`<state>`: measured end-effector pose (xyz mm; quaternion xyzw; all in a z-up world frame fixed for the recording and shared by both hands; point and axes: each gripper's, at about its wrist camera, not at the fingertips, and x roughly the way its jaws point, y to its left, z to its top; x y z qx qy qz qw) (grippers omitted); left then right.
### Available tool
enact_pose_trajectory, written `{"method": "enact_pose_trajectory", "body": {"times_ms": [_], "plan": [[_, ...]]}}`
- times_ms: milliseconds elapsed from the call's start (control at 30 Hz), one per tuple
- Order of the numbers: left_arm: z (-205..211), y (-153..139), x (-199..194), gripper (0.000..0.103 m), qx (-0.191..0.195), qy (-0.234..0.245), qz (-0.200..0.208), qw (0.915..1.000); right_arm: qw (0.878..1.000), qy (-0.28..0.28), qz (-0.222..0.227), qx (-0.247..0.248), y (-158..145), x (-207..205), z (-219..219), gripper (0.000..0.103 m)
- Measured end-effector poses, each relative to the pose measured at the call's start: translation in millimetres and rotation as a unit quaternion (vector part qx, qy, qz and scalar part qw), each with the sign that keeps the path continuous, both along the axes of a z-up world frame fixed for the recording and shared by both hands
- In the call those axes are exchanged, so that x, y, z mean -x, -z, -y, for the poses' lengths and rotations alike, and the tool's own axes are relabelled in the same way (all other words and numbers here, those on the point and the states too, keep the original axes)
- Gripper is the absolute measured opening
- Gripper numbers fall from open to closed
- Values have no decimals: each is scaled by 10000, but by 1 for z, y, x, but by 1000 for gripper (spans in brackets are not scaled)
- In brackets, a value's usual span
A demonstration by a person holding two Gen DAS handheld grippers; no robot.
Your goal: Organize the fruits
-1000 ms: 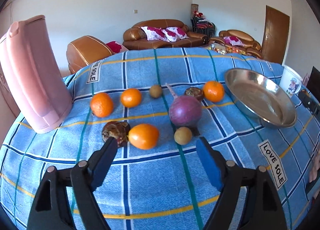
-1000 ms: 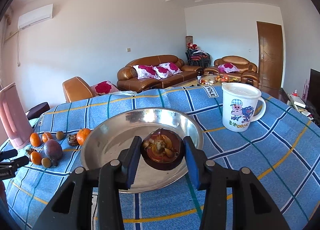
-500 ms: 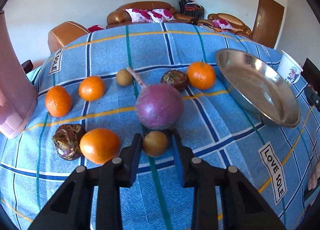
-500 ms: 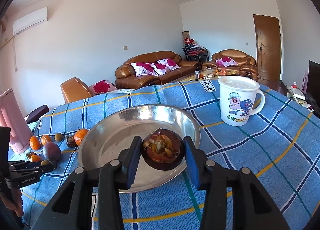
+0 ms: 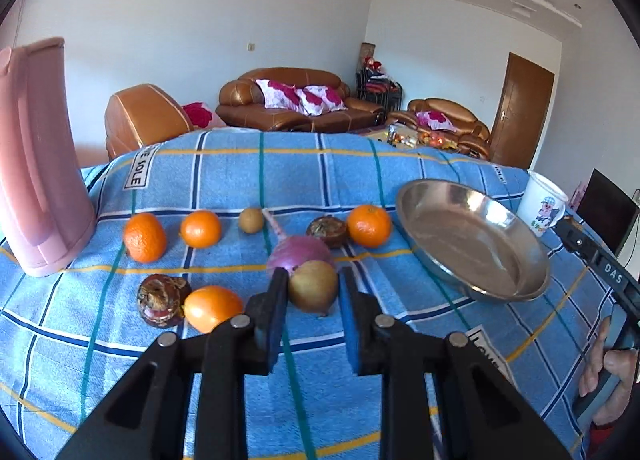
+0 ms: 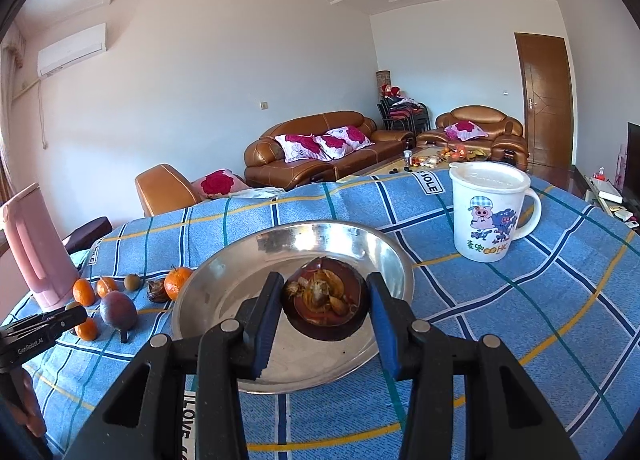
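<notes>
Purple fruit (image 5: 300, 256) half hidden behind small brown fruit (image 5: 313, 286) and pads. Pink jug (image 5: 38, 163) cut off at left edge. Orange (image 5: 212, 308) partly behind left hand-held gripper (image 5: 312, 318). Hand (image 5: 608, 380) cropped at right edge. Coffee-table clutter (image 6: 448, 153) too small to tell. Left hand-held gripper body (image 6: 36, 330) cropped in right view.

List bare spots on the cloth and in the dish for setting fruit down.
Free: the steel dish interior shows bare in the left view; cloth between dish and white mug; cloth near the left gripper. Crowded: the strip from pink jug to dish, packed with oranges and the purple fruit.
</notes>
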<state>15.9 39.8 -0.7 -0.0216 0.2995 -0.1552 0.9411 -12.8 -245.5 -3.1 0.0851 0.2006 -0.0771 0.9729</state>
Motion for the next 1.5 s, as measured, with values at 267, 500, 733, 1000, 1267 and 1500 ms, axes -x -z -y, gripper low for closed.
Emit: {"method": "enact_pose_trajectory", "body": {"times_ms": [267,500,733,1000,1267,1500], "plan": [[94,-23,-2,26,-31,690,229,9973,9996,-207,-151,131,3,-23,30,45],[160,2,-28,26,-218,697,-286,9969,9932,-375,-863,-685,22,-57,62,45],[179,17,-39,26,-535,505,-428,9964,9878,-678,-1227,-675,30,-79,51,45],[193,28,-51,26,-777,315,-671,9942,9859,-742,-1363,-633,32,-85,45,45],[194,30,-55,43,-830,217,-720,9937,9864,-745,-1195,-849,32,-81,49,49],[189,21,-46,97,-754,111,-452,9961,9909,-508,-683,-1043,26,-68,57,62]]}}
